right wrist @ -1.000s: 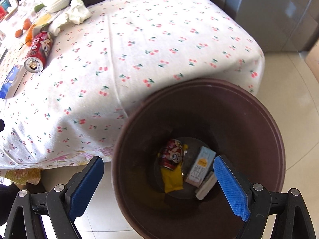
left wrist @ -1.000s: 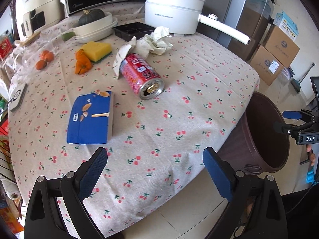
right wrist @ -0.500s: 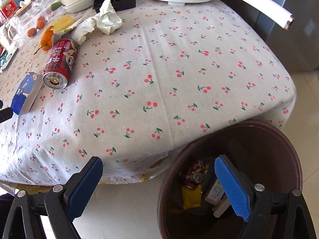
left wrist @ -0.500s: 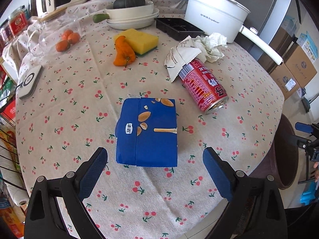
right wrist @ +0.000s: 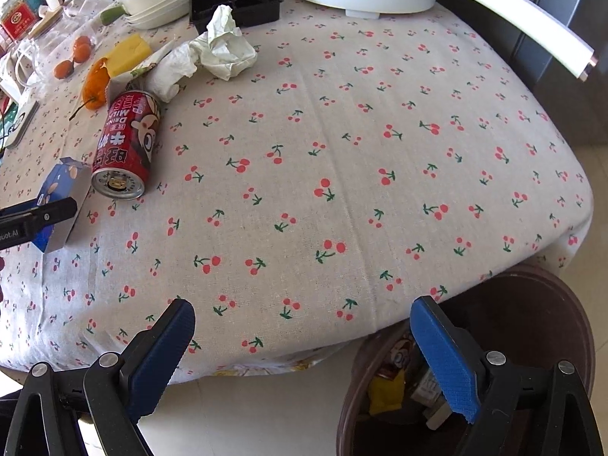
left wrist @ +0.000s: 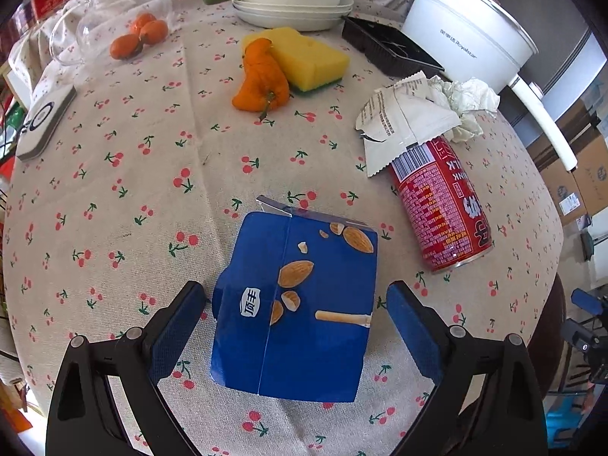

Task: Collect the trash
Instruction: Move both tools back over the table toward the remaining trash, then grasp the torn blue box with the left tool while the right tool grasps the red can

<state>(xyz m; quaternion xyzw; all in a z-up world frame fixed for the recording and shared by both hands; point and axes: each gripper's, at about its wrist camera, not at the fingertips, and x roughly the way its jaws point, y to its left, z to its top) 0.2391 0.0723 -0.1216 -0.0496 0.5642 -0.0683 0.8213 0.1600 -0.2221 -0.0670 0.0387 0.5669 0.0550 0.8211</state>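
Left wrist: the left gripper (left wrist: pixel 296 317) is spread wide around the blue box (left wrist: pixel 294 315) lying on the counter (left wrist: pixel 133 190), pads not yet touching. Closing seems next.

Right wrist: the right gripper (right wrist: pixel 304 353) hangs wide and empty beside the bin (right wrist: pixel 551 326).

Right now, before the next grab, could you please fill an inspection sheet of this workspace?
Surface: table under cherry-print cloth.
Job's things: blue carton lying flat; red can on its side; torn wrapper and crumpled tissue beside it; brown bin at the table edge, trash inside.
Clutter: sponge, orange pepper, white pot, black tray, stacked dishes.
Grippers: left tongs open, straddling the carton; right tongs open, empty.
Cables: nothing seen.
Surroundings: cardboard boxes on floor.
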